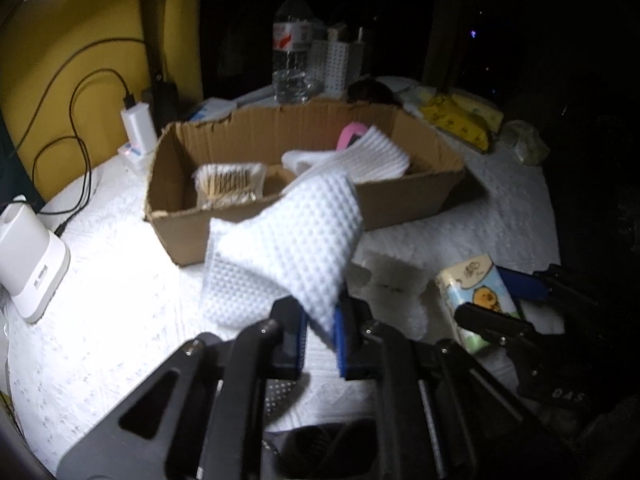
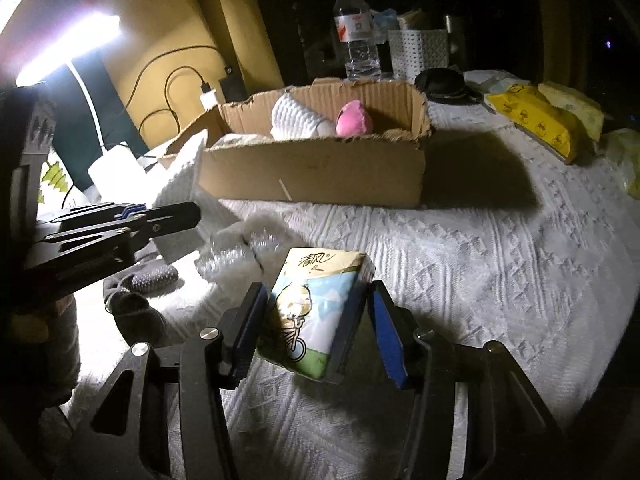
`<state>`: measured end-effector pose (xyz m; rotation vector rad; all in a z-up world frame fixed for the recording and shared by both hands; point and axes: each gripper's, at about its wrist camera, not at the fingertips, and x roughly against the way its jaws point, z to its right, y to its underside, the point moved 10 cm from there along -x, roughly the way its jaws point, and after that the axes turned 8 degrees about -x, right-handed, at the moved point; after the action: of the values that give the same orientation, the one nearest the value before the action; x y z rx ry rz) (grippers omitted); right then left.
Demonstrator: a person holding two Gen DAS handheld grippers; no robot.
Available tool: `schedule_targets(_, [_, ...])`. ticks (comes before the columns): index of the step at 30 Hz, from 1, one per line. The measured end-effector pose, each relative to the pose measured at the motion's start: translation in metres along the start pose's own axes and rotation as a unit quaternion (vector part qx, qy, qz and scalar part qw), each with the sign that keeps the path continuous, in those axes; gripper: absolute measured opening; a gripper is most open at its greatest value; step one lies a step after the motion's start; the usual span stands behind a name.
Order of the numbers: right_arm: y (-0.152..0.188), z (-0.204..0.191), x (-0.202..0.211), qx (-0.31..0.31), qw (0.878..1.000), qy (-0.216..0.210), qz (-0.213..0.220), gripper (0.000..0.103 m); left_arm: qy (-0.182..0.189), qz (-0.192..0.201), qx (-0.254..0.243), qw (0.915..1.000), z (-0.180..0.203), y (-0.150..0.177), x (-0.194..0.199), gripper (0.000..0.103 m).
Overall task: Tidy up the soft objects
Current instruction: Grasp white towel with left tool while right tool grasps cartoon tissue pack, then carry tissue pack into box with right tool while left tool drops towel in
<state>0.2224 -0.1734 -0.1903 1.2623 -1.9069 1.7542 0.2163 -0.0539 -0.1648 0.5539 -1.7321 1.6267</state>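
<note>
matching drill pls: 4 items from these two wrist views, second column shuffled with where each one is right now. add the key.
Items
1. white textured cloth
2. tissue pack
3. pink soft toy
4. water bottle

Places
A. inside the cardboard box
B. standing upright behind the box
C. pinched in the left gripper, lifted in front of the box
D. between the fingers of the right gripper, on the white bedspread

Pairs: 1-C, 2-D, 3-A, 4-B
</note>
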Motion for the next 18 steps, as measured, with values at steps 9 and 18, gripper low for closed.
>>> schedule_targets(9, [-0.025, -0.002, 0.020, 0.001, 1.000, 0.001, 0.026, 0.055, 0.017, 0.039, 0.004, 0.9991, 0.008, -0.021, 0.034, 0.011])
schedule_targets(18, [-0.058, -0.006, 0.032, 0.012, 0.999, 0.002, 0.050, 0.055, 0.010, 0.071, 0.003, 0.9975, -0.004, -0.050, 0.056, 0.011])
